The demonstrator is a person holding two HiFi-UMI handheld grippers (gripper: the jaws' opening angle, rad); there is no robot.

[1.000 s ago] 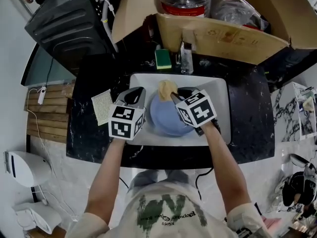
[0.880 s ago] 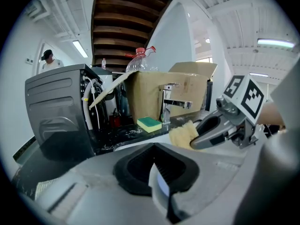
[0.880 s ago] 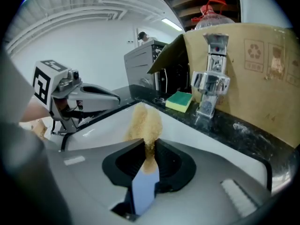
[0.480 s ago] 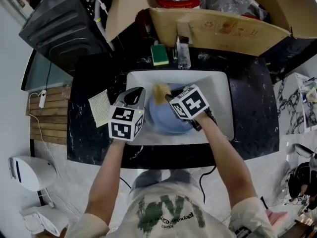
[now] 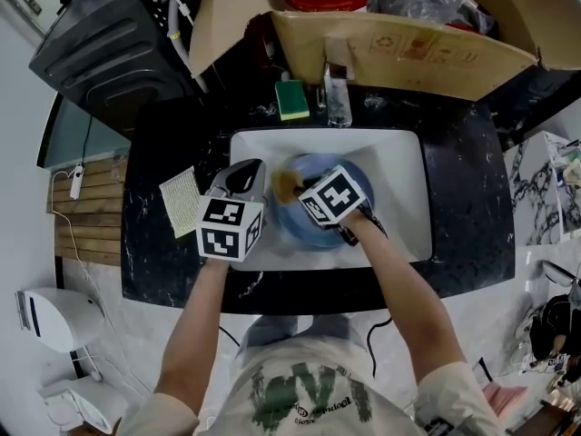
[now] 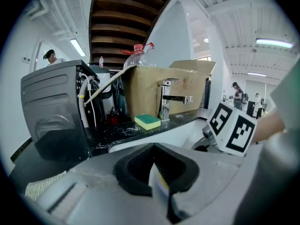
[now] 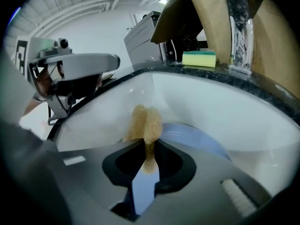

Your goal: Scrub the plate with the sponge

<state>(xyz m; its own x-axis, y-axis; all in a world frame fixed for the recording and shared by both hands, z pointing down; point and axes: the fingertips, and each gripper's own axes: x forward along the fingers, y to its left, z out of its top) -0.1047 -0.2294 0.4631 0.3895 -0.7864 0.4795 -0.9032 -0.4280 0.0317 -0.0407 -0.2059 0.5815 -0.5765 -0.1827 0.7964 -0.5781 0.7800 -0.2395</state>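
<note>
A blue plate [image 5: 356, 180] lies in the white sink [image 5: 399, 180]. My right gripper [image 5: 296, 187] is shut on a tan sponge [image 5: 285, 184] and presses it on the plate's left part. In the right gripper view the sponge [image 7: 145, 123] sticks out of the shut jaws [image 7: 149, 158] against the plate [image 7: 199, 137]. My left gripper [image 5: 255, 171] sits at the plate's left rim. In the left gripper view its jaws [image 6: 159, 184] are shut on a thin pale edge that looks like the plate's rim.
A green and yellow sponge [image 5: 293, 99] lies on the black counter behind the sink, beside the faucet [image 5: 337, 89]. A cardboard box [image 5: 399, 53] overhangs the back. A black appliance [image 5: 109, 34] stands at the far left, and a cloth [image 5: 182, 200] lies left of the sink.
My right gripper has carried the tan sponge left and toward me across the plate. The left gripper has stayed at the plate's left rim.
</note>
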